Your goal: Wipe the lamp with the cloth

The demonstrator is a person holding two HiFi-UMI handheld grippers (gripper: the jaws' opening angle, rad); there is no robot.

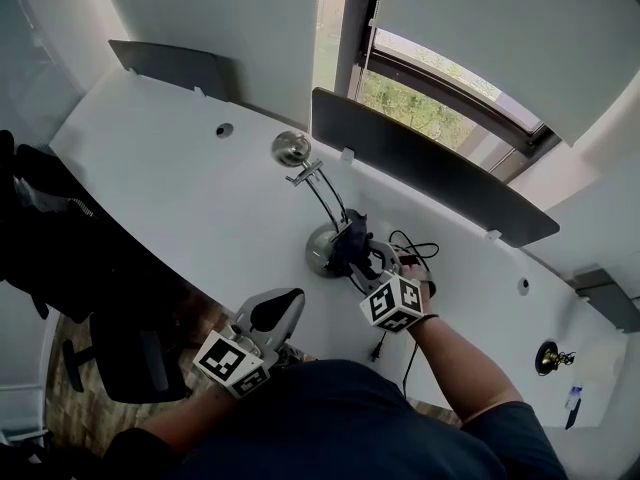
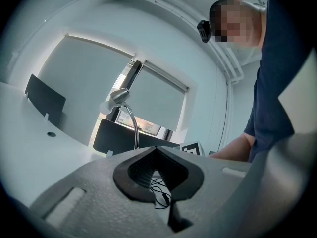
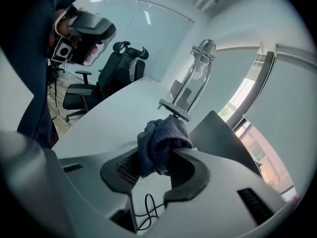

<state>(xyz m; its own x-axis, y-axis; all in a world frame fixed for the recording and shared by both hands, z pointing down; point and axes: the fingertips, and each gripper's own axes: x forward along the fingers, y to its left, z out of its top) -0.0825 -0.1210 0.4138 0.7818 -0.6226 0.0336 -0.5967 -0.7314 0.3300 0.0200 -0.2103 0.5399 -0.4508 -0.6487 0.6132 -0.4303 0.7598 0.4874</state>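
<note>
A chrome desk lamp stands on the white desk (image 1: pixel 170 193), its round head (image 1: pixel 291 148) up at the left and its round base (image 1: pixel 322 251) below. My right gripper (image 1: pixel 358 254) is right at the base, shut on a dark blue cloth (image 1: pixel 351 238) that bunches against the lower arm. In the right gripper view the cloth (image 3: pixel 159 142) fills the jaws of that gripper (image 3: pixel 156 155), with the lamp head (image 3: pixel 202 51) rising behind it. My left gripper (image 1: pixel 273 314) hovers at the desk's near edge, shut and empty (image 2: pixel 156 150), pointing toward the lamp (image 2: pixel 119 97).
A black cable (image 1: pixel 412 247) coils on the desk right of the lamp base. Dark divider panels (image 1: pixel 430 168) line the back edge under the window. A black office chair (image 1: pixel 125 358) stands left of the desk. A small brass object (image 1: pixel 548 356) sits at the far right.
</note>
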